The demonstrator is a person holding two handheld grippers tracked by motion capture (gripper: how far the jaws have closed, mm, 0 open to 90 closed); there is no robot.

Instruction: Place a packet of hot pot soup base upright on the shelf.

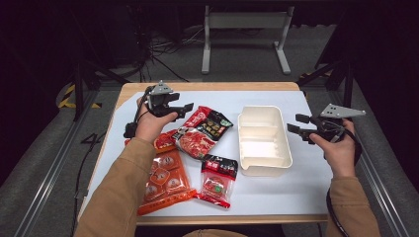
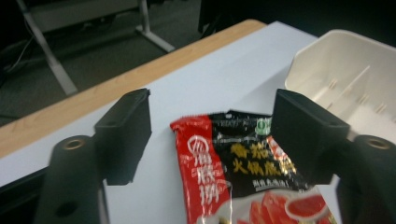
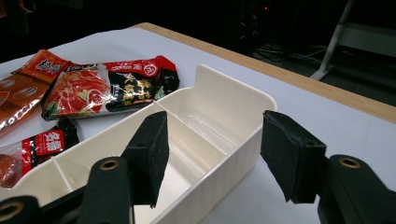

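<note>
lab, dark room, aluminium frame rails (image 1: 47,170)

A cream plastic divided bin (image 1: 264,140) lies upright and empty just beside the right claw (image 1: 295,124), its long wall facing the parted jaws. A red-and-black hotpot sauce packet (image 1: 210,122) lies flat just ahead of the left claw (image 1: 186,109), between its open jaws in the left gripper view. An orange packet (image 1: 165,180) and a smaller red-and-black packet (image 1: 218,180) lie flat farther back toward the person.
</note>
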